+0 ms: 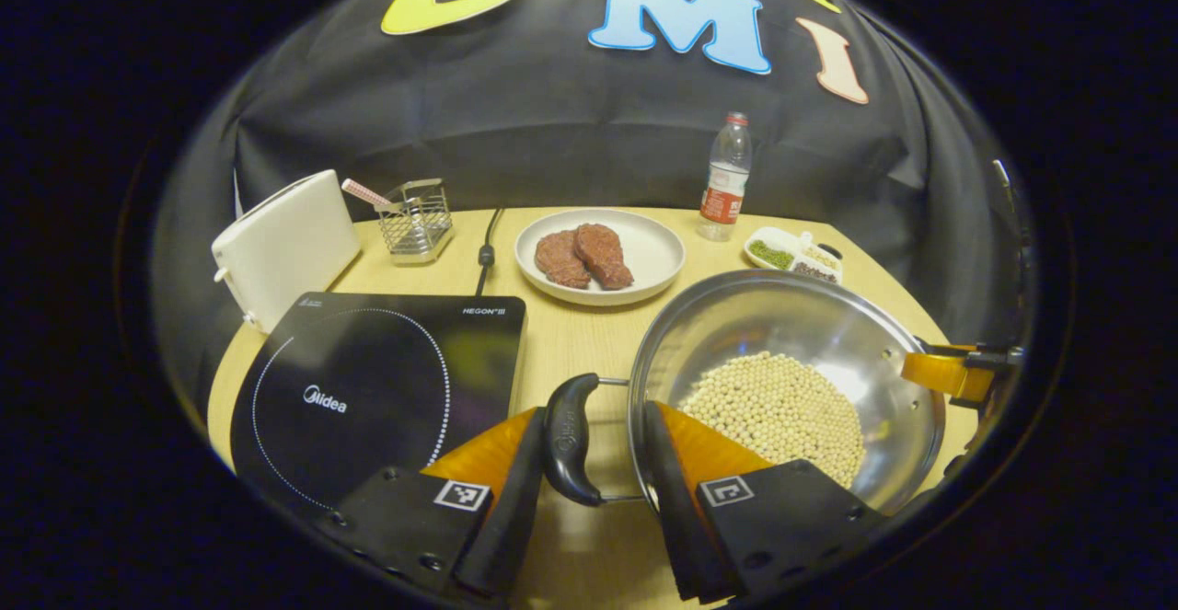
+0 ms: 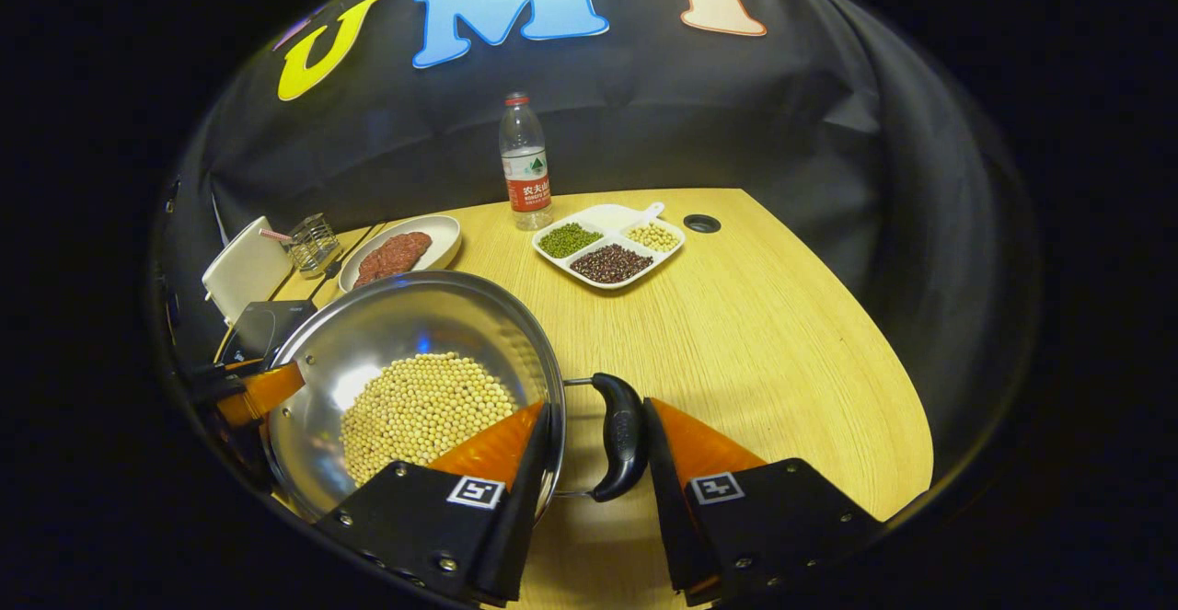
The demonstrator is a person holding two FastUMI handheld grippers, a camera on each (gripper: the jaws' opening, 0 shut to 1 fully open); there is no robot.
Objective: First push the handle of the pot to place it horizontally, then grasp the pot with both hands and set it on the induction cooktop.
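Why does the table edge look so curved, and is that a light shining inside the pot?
Left gripper view: the fisheye lens bows the light wooden table, and a bright glare patch sits in the shiny steel pot beside the pale round beans. Right gripper view: the same bowing, glare left of the beans, and things look sharp.

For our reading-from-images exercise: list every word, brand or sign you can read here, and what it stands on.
"Midea": black flat induction cooktop, inside its dotted ring.
"HEGON": cooktop's far corner; trailing marks unclear.
Clear plastic bottle: label too small.
Left hand-held gripper: square code markers, no words.
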